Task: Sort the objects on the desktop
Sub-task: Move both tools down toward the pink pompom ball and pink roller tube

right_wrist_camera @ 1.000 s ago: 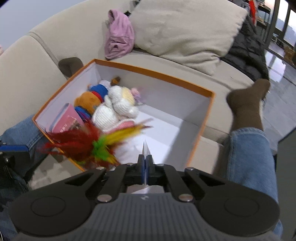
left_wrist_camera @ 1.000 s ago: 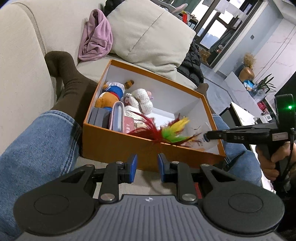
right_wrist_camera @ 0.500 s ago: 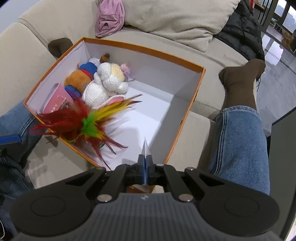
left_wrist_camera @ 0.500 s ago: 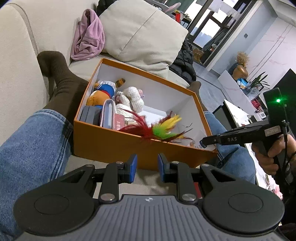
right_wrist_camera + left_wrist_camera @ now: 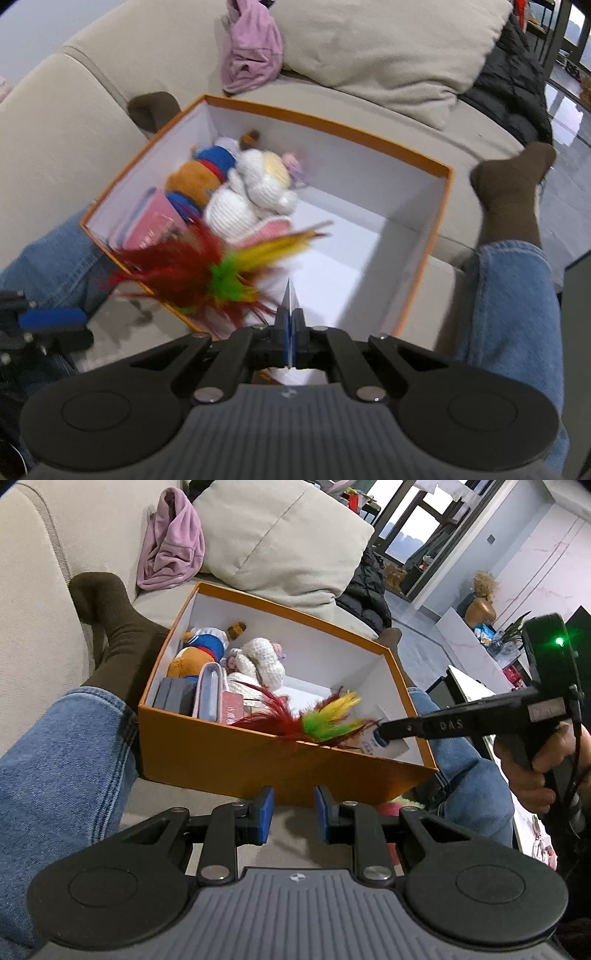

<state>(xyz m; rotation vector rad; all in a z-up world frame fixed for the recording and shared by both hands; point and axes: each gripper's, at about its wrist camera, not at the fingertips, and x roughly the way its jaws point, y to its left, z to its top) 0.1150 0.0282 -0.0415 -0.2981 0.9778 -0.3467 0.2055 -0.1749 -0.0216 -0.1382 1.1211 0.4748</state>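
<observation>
a person on a sofa holds the right gripper [image 5: 291, 328] pressed together on the thin base of a feather toy [image 5: 218, 269], whose red, green and yellow plumes fan out leftward over the near edge of the orange box [image 5: 258, 760]. the toy's long axis runs across the box, toward the plush toys [image 5: 251, 192]. the left gripper [image 5: 291, 812], partly spread and empty, hovers outside the box's near wall.
</observation>
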